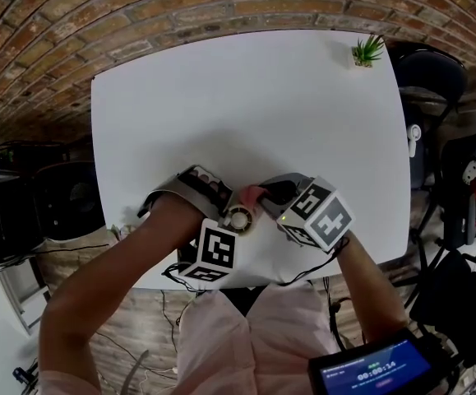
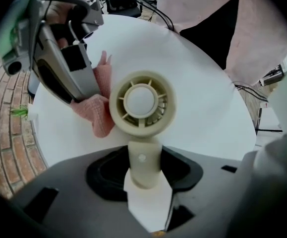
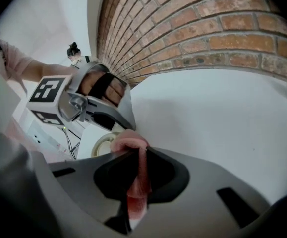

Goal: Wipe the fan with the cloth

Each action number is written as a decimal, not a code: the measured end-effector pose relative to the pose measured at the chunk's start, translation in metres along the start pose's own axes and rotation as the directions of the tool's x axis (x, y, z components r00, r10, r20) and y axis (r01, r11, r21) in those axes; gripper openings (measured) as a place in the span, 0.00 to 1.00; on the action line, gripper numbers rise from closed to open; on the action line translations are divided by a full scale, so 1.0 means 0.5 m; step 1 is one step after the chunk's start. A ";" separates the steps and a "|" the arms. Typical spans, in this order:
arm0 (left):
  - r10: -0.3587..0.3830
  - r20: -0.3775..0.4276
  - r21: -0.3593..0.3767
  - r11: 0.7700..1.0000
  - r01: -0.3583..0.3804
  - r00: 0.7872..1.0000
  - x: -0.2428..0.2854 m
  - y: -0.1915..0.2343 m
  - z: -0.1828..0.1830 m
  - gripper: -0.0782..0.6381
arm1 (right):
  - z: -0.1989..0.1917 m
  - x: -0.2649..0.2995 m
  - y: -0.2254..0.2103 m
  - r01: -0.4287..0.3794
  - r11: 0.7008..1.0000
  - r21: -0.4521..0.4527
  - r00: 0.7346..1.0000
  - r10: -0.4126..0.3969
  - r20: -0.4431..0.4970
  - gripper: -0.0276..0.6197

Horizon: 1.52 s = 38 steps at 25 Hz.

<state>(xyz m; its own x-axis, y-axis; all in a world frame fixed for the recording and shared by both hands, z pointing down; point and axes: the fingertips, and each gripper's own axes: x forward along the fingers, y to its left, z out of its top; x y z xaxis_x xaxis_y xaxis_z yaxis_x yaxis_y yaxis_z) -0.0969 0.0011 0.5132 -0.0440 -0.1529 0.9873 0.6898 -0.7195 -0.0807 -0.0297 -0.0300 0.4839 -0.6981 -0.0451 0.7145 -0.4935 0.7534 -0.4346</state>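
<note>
A small cream handheld fan is held over the near part of the white table. In the left gripper view its round head faces the camera and its handle runs down between the jaws. My left gripper points straight down and is shut on that handle; in the head view it sits beside its marker cube. My right gripper is shut on a pink cloth. The cloth touches the left rim of the fan's head, with the right gripper just behind it.
A small potted plant stands at the table's far right corner. Brick floor surrounds the table. Chairs and gear crowd the right side, black bags the left. A tablet glows near my lap. Cables hang at the near edge.
</note>
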 end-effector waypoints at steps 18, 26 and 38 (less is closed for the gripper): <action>0.006 -0.016 0.026 1.000 -0.005 1.000 -0.001 0.007 0.004 0.39 | 0.009 0.027 0.042 -0.273 0.663 -0.698 0.961 0.221 -0.165 0.09; -0.003 -0.015 0.016 1.000 0.004 1.000 -0.001 0.006 0.001 0.39 | 0.003 0.035 0.055 -0.326 0.499 -0.803 0.942 0.248 -0.228 0.09; -0.009 0.035 -0.082 0.997 0.012 0.999 -0.001 0.007 -0.007 0.39 | -0.053 -0.004 0.053 -0.358 0.544 -0.759 0.932 0.260 -0.253 0.09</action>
<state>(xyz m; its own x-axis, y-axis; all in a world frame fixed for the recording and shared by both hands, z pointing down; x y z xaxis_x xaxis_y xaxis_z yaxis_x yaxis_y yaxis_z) -0.0967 -0.0037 0.5118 -0.0250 -0.1223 0.9922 0.6280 -0.7741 -0.0796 -0.0279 0.0076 0.4855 -0.6475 0.3198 0.6918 0.3747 0.9240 -0.0764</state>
